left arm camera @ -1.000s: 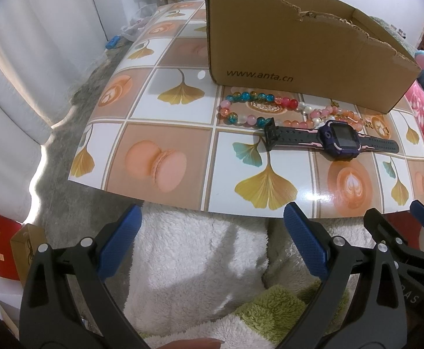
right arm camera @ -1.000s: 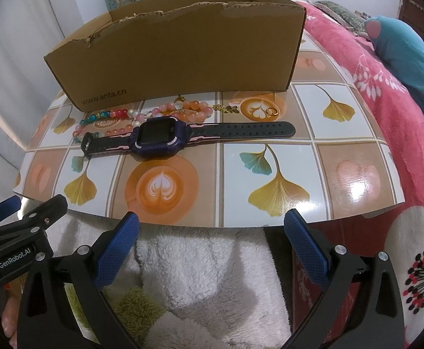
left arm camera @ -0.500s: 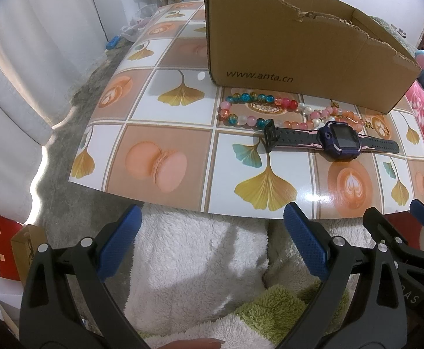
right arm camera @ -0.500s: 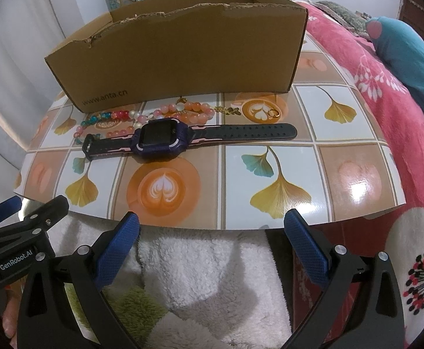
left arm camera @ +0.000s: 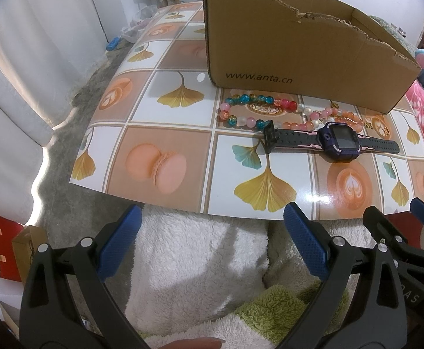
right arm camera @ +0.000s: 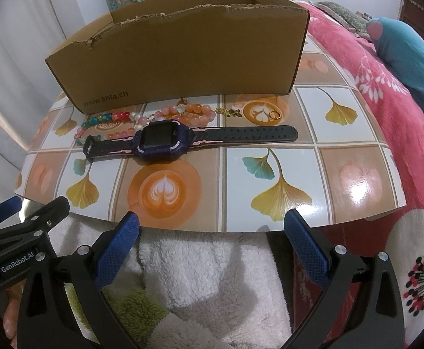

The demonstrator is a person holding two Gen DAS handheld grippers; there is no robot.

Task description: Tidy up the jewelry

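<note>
Reaching with both claws, left claw (left arm camera: 210,240) and right claw (right arm camera: 212,242), spread empty, you risk dragging the bracelets (right arm camera: 142,120) off the worktop (right arm camera: 342,157); the watch (right arm camera: 161,142) at frame centre overlaps them.

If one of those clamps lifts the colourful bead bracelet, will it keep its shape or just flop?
The bead bracelet will probably flop: it is separate round beads on a string, lying in a loose loop on the table. The beads look glossy, so they may slip between the pads. Pushed, it would likely slide and bunch against the watch touching it.
</note>
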